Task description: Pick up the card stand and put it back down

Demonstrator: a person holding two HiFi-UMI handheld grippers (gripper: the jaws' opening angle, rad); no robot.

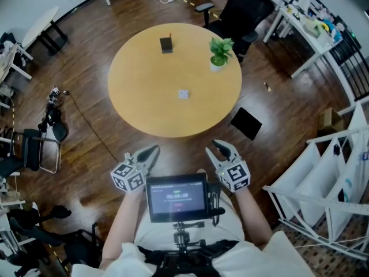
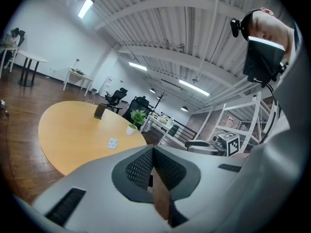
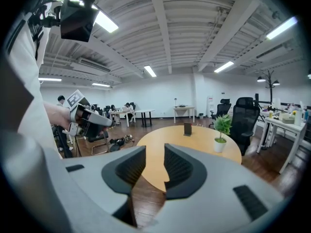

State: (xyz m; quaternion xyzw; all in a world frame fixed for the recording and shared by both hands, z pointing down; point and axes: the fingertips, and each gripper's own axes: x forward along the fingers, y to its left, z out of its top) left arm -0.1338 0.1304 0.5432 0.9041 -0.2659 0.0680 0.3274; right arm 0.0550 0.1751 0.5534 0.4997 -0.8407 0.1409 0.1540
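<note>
The card stand is a small dark upright piece at the far side of the round yellow table; it also shows in the left gripper view and the right gripper view. Both grippers are held close to the person's body, short of the table's near edge and far from the stand. My left gripper has its pad tips touching and holds nothing. My right gripper stands open, with only floor and table seen through the gap.
A potted plant stands at the table's far right and a small white tag lies near its middle. A black office chair sits behind the table, a dark flat panel lies on the floor, and white racks stand at the right.
</note>
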